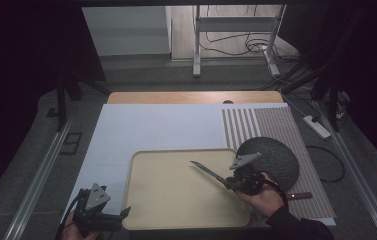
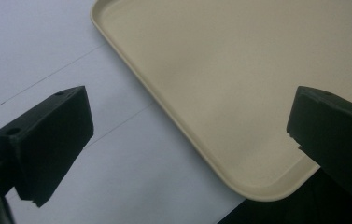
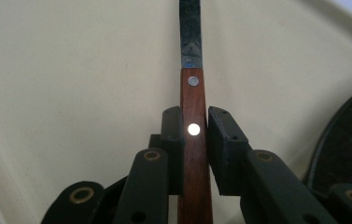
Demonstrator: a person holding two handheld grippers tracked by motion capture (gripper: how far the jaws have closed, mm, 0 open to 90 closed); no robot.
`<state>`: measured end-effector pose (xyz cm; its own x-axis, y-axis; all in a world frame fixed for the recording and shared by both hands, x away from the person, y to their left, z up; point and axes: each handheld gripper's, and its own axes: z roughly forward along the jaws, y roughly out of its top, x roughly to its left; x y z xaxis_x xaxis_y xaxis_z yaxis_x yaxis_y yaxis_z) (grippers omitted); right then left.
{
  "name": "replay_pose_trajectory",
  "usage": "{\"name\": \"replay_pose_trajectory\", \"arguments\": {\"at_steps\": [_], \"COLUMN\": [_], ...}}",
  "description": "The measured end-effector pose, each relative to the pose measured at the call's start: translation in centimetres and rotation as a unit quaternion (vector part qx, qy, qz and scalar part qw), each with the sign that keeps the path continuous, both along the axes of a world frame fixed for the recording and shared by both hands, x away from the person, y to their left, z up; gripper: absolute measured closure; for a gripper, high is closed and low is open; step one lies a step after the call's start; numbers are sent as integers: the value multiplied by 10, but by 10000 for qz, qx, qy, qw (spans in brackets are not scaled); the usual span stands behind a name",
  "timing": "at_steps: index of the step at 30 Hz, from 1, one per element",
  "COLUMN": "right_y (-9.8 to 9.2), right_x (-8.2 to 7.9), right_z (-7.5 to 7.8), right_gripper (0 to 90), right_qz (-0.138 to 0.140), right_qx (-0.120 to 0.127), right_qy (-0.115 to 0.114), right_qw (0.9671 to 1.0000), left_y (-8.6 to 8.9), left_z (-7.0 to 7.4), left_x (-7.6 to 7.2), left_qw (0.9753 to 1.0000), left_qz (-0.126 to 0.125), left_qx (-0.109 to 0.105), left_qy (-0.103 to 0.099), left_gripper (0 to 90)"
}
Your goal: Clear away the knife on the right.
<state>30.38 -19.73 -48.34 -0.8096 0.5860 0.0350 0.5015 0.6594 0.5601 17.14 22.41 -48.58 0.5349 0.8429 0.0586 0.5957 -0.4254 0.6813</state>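
A knife (image 1: 207, 171) with a dark blade and a riveted brown wooden handle (image 3: 193, 116) is held over the right side of a beige tray (image 1: 166, 200), its blade pointing up and left. My right gripper (image 1: 231, 181) is shut on that handle, one jaw on each side of it. My left gripper (image 1: 121, 214) sits at the tray's near left corner, open, with nothing between its fingers. In the left gripper view the tray's corner (image 2: 239, 182) and white sheet lie between the two jaws.
A dark round mat (image 1: 276, 157) lies right of the tray on a striped placemat (image 1: 276, 122). Another wooden-handled utensil (image 1: 300, 195) lies behind my right hand. The white sheet (image 1: 151, 127) covers the table beyond the tray.
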Motion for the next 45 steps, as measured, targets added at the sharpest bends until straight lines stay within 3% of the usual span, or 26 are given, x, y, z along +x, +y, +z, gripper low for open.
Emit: {"name": "replay_pose_trajectory", "arguments": {"at_steps": [11, 13, 15, 18, 21, 23, 25, 27, 31, 45], "right_y": [5, 3, 2, -3, -4, 0, 7, 17, 32, 63], "right_x": [-3, -2, -1, 3, 7, 7, 7, 6, 8, 28], "right_z": [-18, -18, -17, -9, -2, 1, 2, 3, 2, -20], "right_gripper": [768, 745, 646, 551, 525, 541, 613, 716, 890, 900], "right_qz": [98, 133, 187, 127, 37, 135, 318, 536, 867, 978], "right_qx": [-469, -438, -419, -206, -47, 10, -74, -177, -143, -358], "right_qy": [343, 388, 448, 361, 257, 254, 220, 190, 187, 440], "right_qw": [9983, 9982, 9979, 9991, 9997, 9996, 9992, 9982, 9960, 9936], "left_y": [0, -1, -1, -3, -3, -2, -1, 0, 3, 13], "left_z": [0, 0, 0, 0, 0, 0, 0, 0, 0, 1], "left_x": [0, 0, 0, 0, 0, 0, 0, 0, 1, 2], "left_qw": [10000, 10000, 10000, 9999, 9999, 9999, 10000, 10000, 9999, 9977], "left_qz": [-7, -17, -10, -34, -32, -13, -6, 10, 56, 330], "left_qx": [15, 42, 80, 144, 144, 108, 71, 16, -130, -587], "left_qy": [-4, -2, 0, 6, 13, 5, 11, 14, 27, 106], "left_gripper": [4, 5, 5, 5, 5, 5, 5, 5, 4, 0]}}
